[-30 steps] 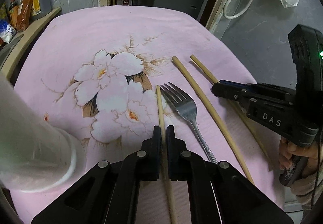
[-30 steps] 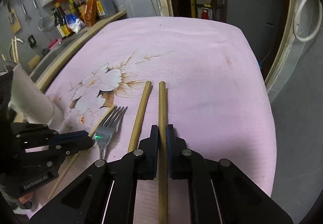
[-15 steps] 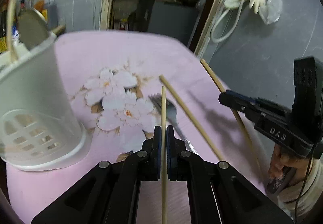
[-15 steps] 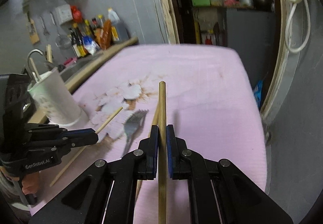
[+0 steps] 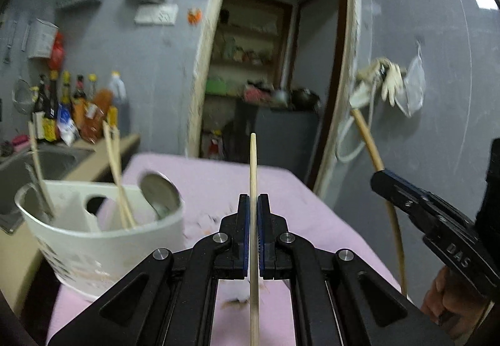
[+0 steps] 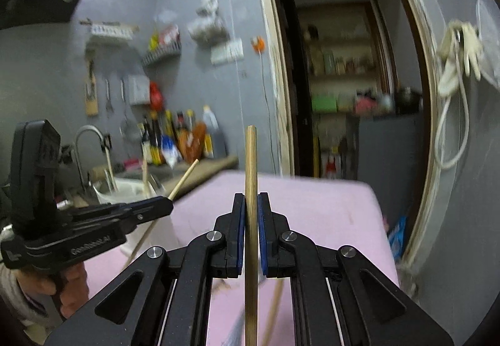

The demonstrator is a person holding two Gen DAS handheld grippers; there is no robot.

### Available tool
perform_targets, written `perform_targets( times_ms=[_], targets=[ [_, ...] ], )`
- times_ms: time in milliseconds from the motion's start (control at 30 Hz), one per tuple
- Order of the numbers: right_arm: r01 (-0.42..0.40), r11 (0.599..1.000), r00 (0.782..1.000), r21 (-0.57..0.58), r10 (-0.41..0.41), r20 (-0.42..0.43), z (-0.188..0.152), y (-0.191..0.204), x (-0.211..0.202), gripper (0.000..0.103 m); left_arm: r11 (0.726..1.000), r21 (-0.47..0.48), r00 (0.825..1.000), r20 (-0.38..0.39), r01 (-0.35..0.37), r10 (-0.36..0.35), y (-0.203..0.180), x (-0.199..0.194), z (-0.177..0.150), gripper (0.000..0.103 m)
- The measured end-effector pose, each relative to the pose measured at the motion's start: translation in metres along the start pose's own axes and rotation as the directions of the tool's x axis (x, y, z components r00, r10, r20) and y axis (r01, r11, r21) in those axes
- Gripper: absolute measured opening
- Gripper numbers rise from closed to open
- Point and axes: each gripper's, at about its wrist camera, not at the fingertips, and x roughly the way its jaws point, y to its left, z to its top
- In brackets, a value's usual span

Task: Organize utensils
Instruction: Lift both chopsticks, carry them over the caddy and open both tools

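Observation:
My left gripper (image 5: 253, 199) is shut on a thin pale chopstick (image 5: 253, 171) and holds it in the air, tip forward. My right gripper (image 6: 251, 199) is shut on a thicker wooden chopstick (image 6: 251, 158), also lifted. A white utensil holder (image 5: 103, 236) stands on the pink floral cloth (image 5: 218, 177) to the left of my left gripper; it holds chopsticks (image 5: 117, 177) and a spoon (image 5: 159, 193). The right gripper (image 5: 379, 179) with its chopstick (image 5: 368, 140) shows at the right of the left wrist view. The left gripper (image 6: 165, 205) shows in the right wrist view. Another chopstick (image 6: 273, 311) lies on the cloth, blurred.
A counter with a sink (image 5: 47, 161), a tap (image 6: 89, 140) and several bottles (image 5: 78, 115) runs along the left. An open doorway (image 5: 272, 74) with shelves is behind the table. Gloves and a hose (image 5: 387, 80) hang on the right wall.
Both grippers have lifted their chopsticks off the cloth and tilted up, so the views now face the wall and doorway. The holder now sits close on the left.

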Motion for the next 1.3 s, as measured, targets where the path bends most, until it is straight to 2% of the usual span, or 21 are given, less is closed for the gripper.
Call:
perform_targets(
  times_ms=[233,400,700,867,1067,1200,1300],
  targets=[
    [-0.052,0.999,0.984,-0.008,0.053,0.168,0.027,0.03,-0.005,0.006,0.997,-0.016,0.989,0.131,-0.069,0.071,0.026,-0.033,0.027,0.002],
    [-0.117,0.993,0.957,0.012,0.109,0.27,0.043,0.047,0.004,0.006,0.994,-0.028,0.968,0.226,-0.105,0.108,0.046,-0.055,0.048,0.002],
    [-0.225,0.974,0.905,0.039,0.194,0.377,0.069,0.078,0.047,0.006,0.982,-0.115,0.933,0.312,-0.149,0.178,0.104,-0.078,0.078,0.002],
    [-0.239,0.967,0.88,0.093,0.175,0.441,0.072,0.09,0.069,0.006,0.961,-0.219,0.915,0.326,-0.17,0.236,0.147,-0.081,0.087,0.002],
    [-0.223,0.961,0.865,0.161,0.119,0.487,0.066,0.096,0.085,0.006,0.927,-0.34,0.888,0.362,-0.157,0.283,0.186,-0.083,0.086,0.002],
    [-0.206,0.96,0.852,0.189,0.081,0.516,0.059,0.096,0.092,0.006,0.911,-0.383,0.868,0.388,-0.153,0.309,0.201,-0.082,0.079,0.002],
    [-0.191,0.961,0.851,0.2,0.06,0.521,0.053,0.094,0.097,0.006,0.894,-0.422,0.856,0.397,-0.15,0.331,0.212,-0.08,0.069,0.002]
  ],
)
